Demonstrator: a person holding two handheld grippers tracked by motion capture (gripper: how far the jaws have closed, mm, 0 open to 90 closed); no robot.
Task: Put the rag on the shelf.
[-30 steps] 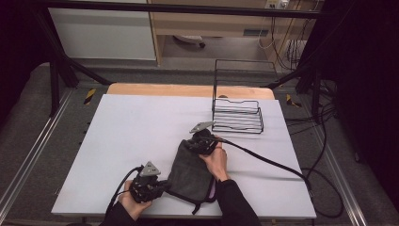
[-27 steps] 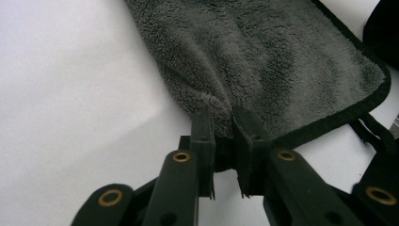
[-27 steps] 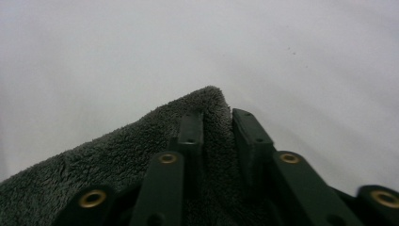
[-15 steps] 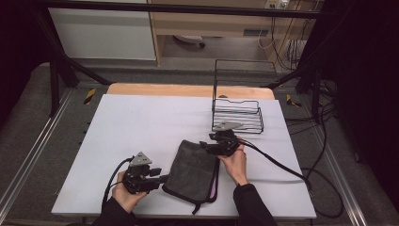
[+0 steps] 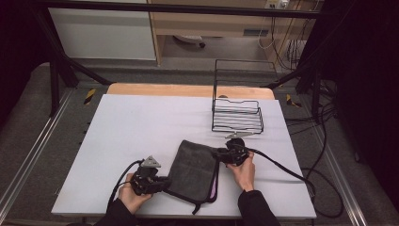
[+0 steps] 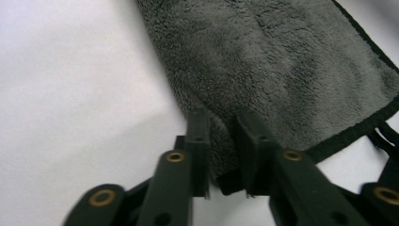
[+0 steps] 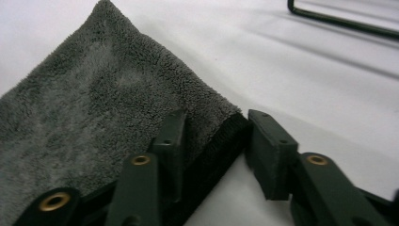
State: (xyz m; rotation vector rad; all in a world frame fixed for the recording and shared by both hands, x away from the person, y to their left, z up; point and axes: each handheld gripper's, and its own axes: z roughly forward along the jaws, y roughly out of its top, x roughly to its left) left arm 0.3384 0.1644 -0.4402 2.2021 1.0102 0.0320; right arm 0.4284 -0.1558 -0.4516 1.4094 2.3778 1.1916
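White counter (image 5: 141, 127) under dim light, black wire rack (image 5: 236, 115) at its far right. High up, the folded grey towel (image 5: 195, 172) lies near the front edge, between both hands. Left tool (image 5: 162, 184) has been closing; its own view shows the jaws pinching the towel's bound corner. Right tool (image 5: 221, 155), closing too, straddles the far hem with one jaw clear of it. Pink lining peeks out underneath, hard to make out.
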